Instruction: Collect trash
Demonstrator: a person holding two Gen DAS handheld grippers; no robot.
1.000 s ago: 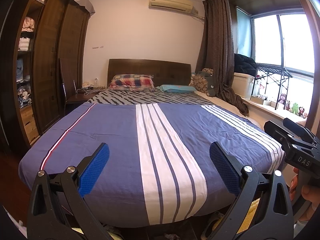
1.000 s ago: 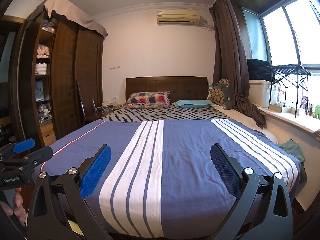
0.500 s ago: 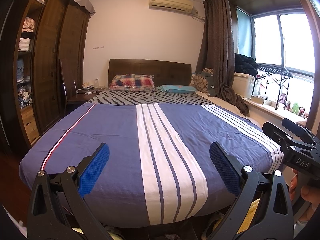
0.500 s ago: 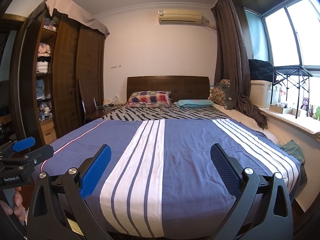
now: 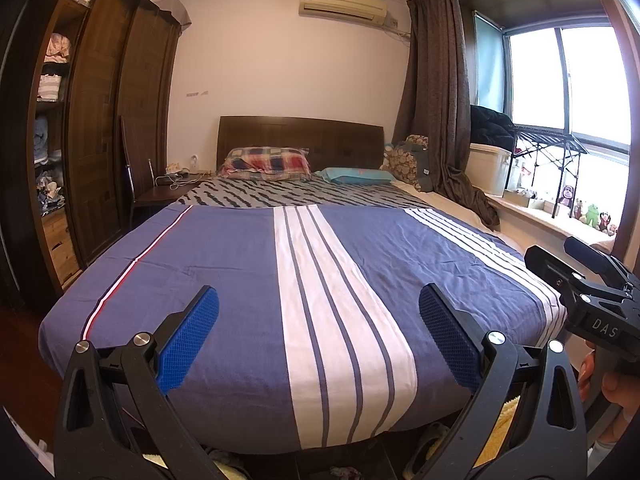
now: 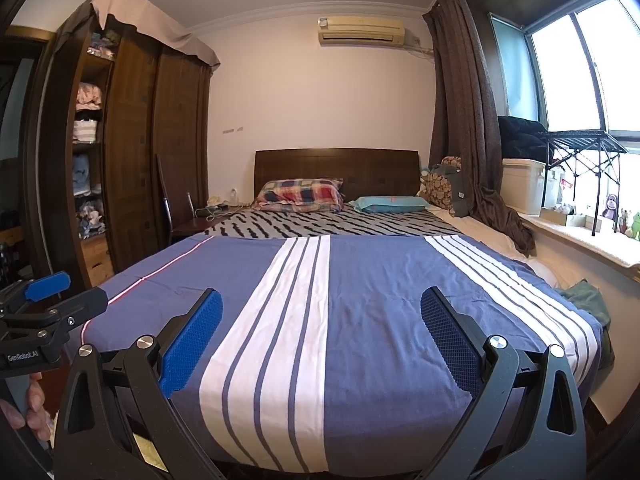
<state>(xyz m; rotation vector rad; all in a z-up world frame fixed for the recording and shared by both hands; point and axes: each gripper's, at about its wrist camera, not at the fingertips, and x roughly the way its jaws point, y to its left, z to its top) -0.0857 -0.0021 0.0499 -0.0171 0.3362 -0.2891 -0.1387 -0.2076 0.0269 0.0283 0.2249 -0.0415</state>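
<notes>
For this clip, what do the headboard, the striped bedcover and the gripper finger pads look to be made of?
Headboard: dark wood or wood veneer, semi-matte; faint panel seams show.
Striped bedcover: woven cloth, probably cotton, matte; soft creases and a draped edge.
Finger pads of the right gripper: blue, likely rubber or textured plastic; a fine dotted grid covers them. The left gripper carries the same pads.

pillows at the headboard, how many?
2. The plaid pillow lies left of centre against the headboard; the teal pillow lies flat to its right. A patterned cushion by the curtain isn't counted; more may be hidden.
</notes>
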